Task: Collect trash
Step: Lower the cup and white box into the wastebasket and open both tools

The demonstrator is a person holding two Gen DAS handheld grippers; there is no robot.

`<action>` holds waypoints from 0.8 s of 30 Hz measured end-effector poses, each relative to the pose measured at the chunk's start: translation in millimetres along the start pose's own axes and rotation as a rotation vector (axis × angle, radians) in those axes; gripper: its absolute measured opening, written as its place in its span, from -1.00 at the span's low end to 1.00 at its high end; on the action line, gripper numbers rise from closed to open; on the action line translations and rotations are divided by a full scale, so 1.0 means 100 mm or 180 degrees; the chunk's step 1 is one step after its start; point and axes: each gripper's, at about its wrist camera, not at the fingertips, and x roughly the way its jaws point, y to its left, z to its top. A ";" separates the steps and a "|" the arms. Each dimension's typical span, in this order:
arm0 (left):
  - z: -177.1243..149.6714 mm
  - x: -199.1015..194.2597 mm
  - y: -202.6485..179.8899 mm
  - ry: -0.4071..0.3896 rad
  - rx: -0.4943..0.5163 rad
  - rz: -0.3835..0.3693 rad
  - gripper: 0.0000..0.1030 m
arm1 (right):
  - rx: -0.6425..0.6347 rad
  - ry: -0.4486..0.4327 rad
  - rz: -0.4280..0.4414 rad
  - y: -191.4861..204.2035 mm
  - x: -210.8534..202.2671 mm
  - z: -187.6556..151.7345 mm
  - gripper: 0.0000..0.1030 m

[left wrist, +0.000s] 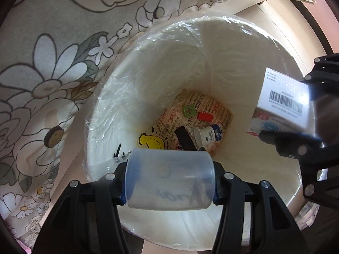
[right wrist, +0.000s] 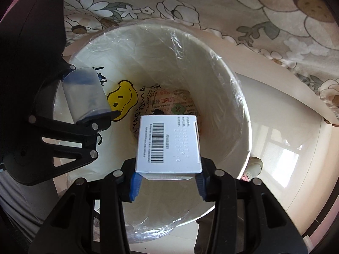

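Both grippers are hanging over the mouth of the white bin (left wrist: 211,48), which is wearing a clear plastic liner (right wrist: 182,40) folded over its rim.

The left gripper (left wrist: 169,180) is pointing straight down above the bin's near edge, its jaws pressing partway closed on the two ends of a translucent plastic cup (left wrist: 169,180). The cup is lying sideways between the pads, frosted and slightly bluish, with faint dark lettering that is too blurred to read.

The right gripper (right wrist: 168,182) is hovering above the middle of the bin, its jaws clamping a small white carton (right wrist: 169,144) by its lower sides. The carton's upper face is showing a black barcode and rows of fine print; in the left wrist view a side panel is showing red and blue graphics.

Down in the bin, a printed paper bag (left wrist: 203,110), a small white bottle (left wrist: 208,135) and a yellow smiley print (right wrist: 121,99) are lying at the bottom. A floral cloth (left wrist: 53,74) is spreading out beyond the bin's far rim.
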 end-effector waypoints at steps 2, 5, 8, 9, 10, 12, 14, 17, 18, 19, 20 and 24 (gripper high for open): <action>0.01 0.05 0.00 -0.0012 0.0025 0.0031 0.09 | 0.0010 0.0022 0.0014 -0.01 0.04 0.01 -0.15; 0.03 0.10 -0.01 -0.0033 0.0105 0.0093 0.09 | 0.0032 0.0049 0.0043 -0.03 0.09 0.03 -0.15; 0.06 0.15 -0.05 -0.0013 0.0186 0.0136 0.09 | 0.0100 0.0094 0.0097 -0.10 0.17 0.03 -0.15; 0.07 0.18 -0.06 0.0017 0.0202 0.0159 0.09 | 0.0132 0.0106 0.0119 -0.11 0.19 0.03 -0.15; 0.09 0.20 -0.07 0.0018 0.0222 0.0182 0.09 | 0.0134 0.0099 0.0106 -0.13 0.18 0.03 -0.15; 0.10 0.19 -0.08 -0.0016 0.0273 0.0210 0.09 | 0.0112 0.0065 0.0106 -0.15 0.16 0.03 -0.15; 0.11 0.19 -0.10 -0.0028 0.0308 0.0198 0.10 | 0.0146 0.0040 0.0139 -0.15 0.15 0.03 -0.15; 0.12 0.20 -0.13 -0.0040 0.0330 0.0198 0.10 | 0.0120 0.0021 0.0112 -0.15 0.15 0.03 -0.15; 0.11 0.20 -0.14 -0.0039 0.0349 0.0206 0.10 | 0.0102 0.0017 0.0111 -0.14 0.15 0.03 -0.15; 0.11 0.20 -0.14 -0.0037 0.0368 0.0212 0.11 | 0.0086 0.0014 0.0106 -0.13 0.15 0.02 -0.15; 0.10 0.20 -0.15 -0.0038 0.0384 0.0220 0.11 | 0.0077 0.0002 0.0091 -0.12 0.14 0.01 -0.15; 0.09 0.16 -0.16 -0.0027 0.0382 0.0189 0.16 | 0.0055 0.0007 0.0117 -0.07 0.14 0.01 0.00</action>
